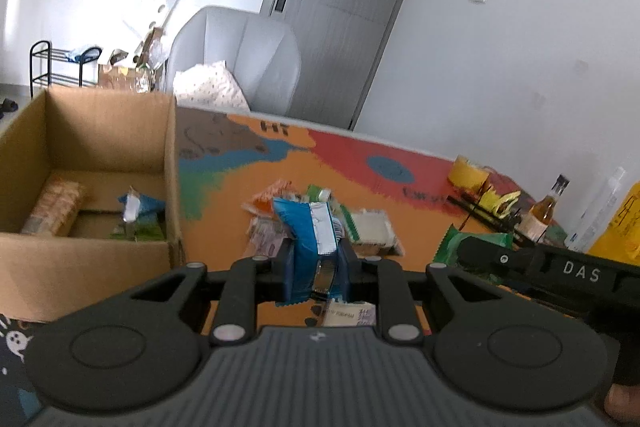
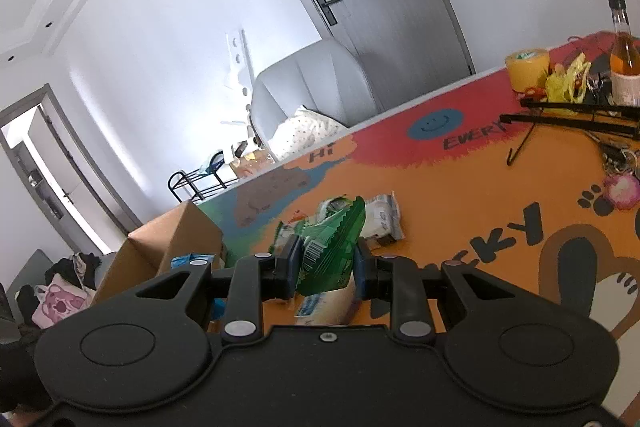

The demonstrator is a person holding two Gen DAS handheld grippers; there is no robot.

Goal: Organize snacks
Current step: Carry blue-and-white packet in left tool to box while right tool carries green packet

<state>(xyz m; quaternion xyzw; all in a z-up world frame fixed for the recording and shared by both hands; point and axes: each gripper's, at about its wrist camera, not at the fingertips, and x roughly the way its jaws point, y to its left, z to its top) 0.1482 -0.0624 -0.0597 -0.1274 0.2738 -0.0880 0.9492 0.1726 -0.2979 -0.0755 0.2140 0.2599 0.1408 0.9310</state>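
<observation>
My left gripper [image 1: 314,263] is shut on a blue snack packet [image 1: 310,235] and holds it above the orange table mat, right of an open cardboard box [image 1: 100,131]. The box holds a brown packet [image 1: 56,207], a blue packet and a green one. My right gripper [image 2: 326,263] is shut on a green snack packet [image 2: 334,247] above the mat; it also shows at the right of the left wrist view [image 1: 472,245]. A small pile of snack packets [image 1: 360,227] lies on the mat ahead of both grippers [image 2: 376,211].
A yellow tape roll [image 2: 526,69], a glass bottle of amber liquid [image 2: 624,55], yellow wrappers, black rods [image 2: 576,117] and keys sit at the table's far right. A grey armchair [image 1: 240,59] with a pillow and a black rack stand behind the table.
</observation>
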